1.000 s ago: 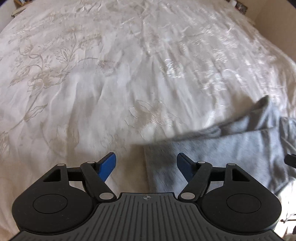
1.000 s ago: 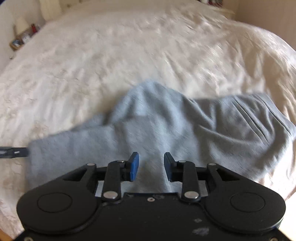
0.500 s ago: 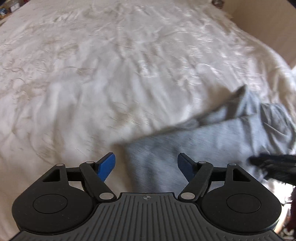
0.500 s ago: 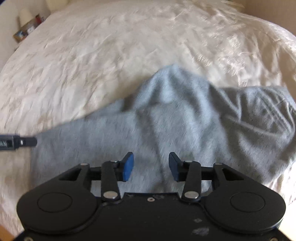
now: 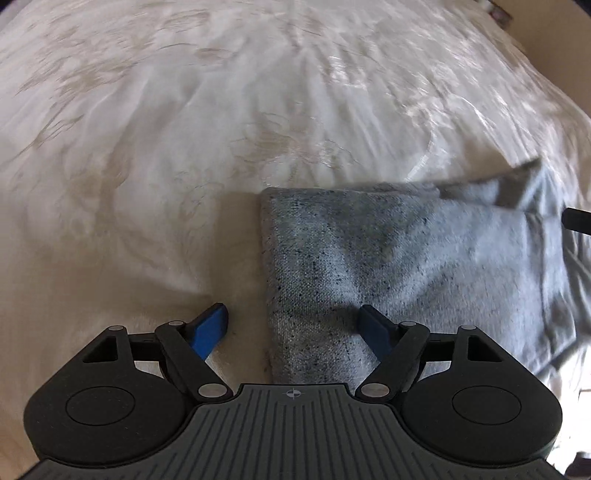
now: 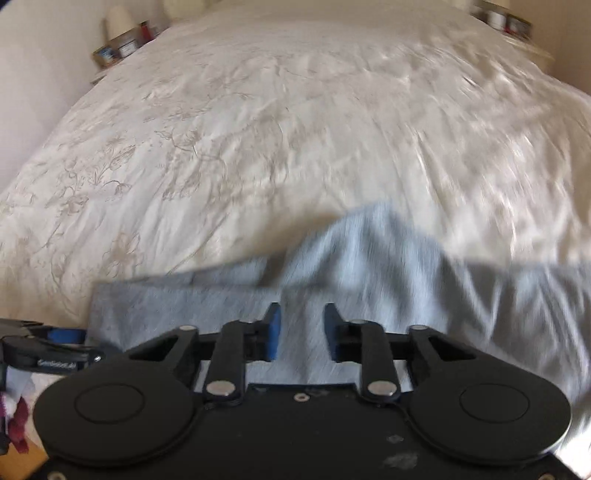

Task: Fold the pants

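Grey sweatpants (image 5: 406, 251) lie on a white embroidered bedspread (image 5: 184, 110), one leg stretched toward the left. My left gripper (image 5: 292, 310) hangs just over that leg's end. Its jaws are opening: the left finger is over the bedspread, the right finger over the grey cloth, and neither pad presses. In the right wrist view the pants (image 6: 406, 280) bunch into a ridge ahead of my right gripper (image 6: 303, 308). Its jaws are closing, with grey fabric in the narrow gap between the pads. The left gripper (image 6: 48, 343) shows at that view's left edge.
The bedspread (image 6: 258, 129) stretches far beyond the pants. Small jars and a lamp stand on a bedside surface (image 6: 118, 44) at the far left, and more items (image 6: 506, 20) at the far right. A wall rises beyond the bed.
The left gripper came down and closer to the leg's end, which now reaches between its fingers. The right gripper's jaws widened, then narrowed, and it moved nearer the pants' front edge.
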`<state>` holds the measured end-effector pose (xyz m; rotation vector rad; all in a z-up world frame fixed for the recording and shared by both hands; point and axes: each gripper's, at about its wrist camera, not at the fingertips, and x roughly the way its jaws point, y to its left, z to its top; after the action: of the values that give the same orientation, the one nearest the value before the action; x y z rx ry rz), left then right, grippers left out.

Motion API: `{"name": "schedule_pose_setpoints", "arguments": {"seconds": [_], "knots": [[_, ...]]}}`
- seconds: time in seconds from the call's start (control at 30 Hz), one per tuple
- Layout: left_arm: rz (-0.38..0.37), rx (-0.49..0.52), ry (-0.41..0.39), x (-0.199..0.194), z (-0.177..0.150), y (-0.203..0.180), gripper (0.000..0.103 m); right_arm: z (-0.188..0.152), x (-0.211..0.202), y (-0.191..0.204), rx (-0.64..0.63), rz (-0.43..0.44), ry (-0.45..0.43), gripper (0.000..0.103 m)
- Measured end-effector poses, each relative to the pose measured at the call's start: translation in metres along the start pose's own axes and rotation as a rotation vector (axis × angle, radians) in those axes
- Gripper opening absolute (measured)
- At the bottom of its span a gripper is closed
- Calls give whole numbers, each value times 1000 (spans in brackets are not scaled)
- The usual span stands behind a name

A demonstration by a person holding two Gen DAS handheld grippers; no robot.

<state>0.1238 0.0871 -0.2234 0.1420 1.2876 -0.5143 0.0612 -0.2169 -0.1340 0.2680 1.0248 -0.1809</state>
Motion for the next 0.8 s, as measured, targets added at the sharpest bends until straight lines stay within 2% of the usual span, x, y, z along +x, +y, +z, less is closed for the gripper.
{"name": "schedule_pose_setpoints", "arguments": {"seconds": [0.03, 0.2, 0.27, 0.3, 0.4, 0.43, 0.57, 0.63, 0.7, 0.8], "knots": [[12, -26, -6, -1, -1, 1, 77, 7, 9, -6, -21, 14, 11, 16], [78, -125, -28, -10, -9, -1, 77, 33, 48, -21, -126, 92, 69, 16], [108, -162, -35, -14, -12, -5, 76, 41, 69, -27, -174, 70, 95, 14], [122, -185, -41, -17, -13, -7, 76, 44, 79, -31, -188, 53, 108, 9], [140, -252, -63, -27, -18, -12, 76, 49, 104, -47, -191, 26, 145, 0], [140, -266, -73, -30, -19, -13, 76, 51, 107, -52, -186, 36, 146, 0], [127, -295, -105, -39, -19, -28, 76, 55, 99, -57, -197, 78, 125, 2], [117, -286, -109, -39, -16, -36, 76, 55, 83, -59, -192, 133, 74, 10], [108, -270, -99, -32, -10, -47, 76, 52, 70, -56, -179, 201, 49, 11], [99, -237, -83, -23, -4, -61, 76, 44, 71, -43, -209, 248, 70, 11]]}}
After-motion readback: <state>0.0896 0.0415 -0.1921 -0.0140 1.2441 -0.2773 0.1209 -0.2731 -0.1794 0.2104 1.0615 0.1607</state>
